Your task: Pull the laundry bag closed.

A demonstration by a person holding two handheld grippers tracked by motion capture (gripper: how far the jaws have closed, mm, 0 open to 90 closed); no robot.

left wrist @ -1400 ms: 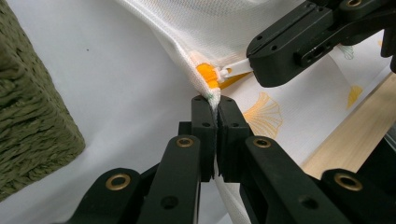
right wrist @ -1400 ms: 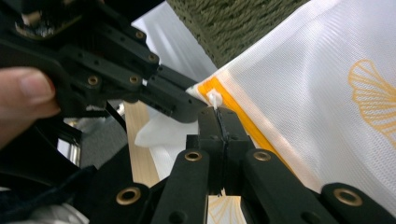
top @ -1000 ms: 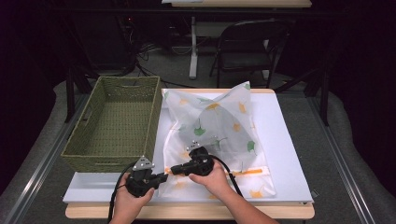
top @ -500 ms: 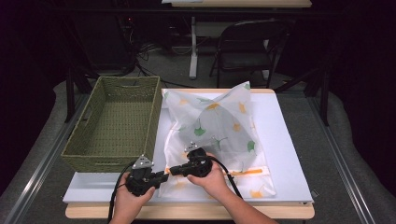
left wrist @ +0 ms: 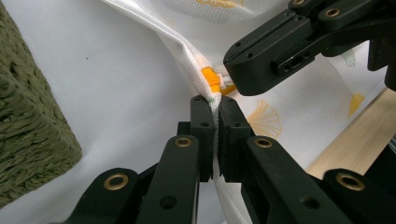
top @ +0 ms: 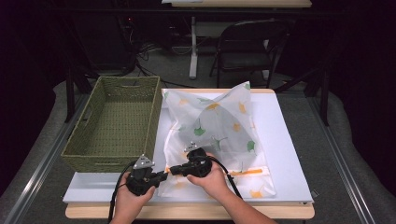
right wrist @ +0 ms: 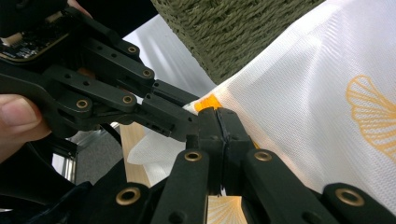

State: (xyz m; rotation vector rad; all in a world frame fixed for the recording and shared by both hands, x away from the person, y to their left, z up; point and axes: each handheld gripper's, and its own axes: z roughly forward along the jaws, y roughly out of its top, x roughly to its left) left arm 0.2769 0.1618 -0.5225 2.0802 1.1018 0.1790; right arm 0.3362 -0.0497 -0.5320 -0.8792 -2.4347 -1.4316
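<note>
A white table [top: 285,140] carries a green woven basket [top: 114,123] at the left and a white mesh bag [top: 219,126] with a leaf print spread right of it, reaching to the near edge. At the bag's near left corner the left gripper [left wrist: 215,109] is clamped on the fabric edge. The right gripper [right wrist: 223,122] meets it there, pinched on what seems to be the orange zipper pull [left wrist: 211,79], though the jaws partly hide it.

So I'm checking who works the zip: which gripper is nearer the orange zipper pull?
Right. The right gripper is shut at the orange zipper pull; the left gripper pinches the mesh bag just beside it.
</note>
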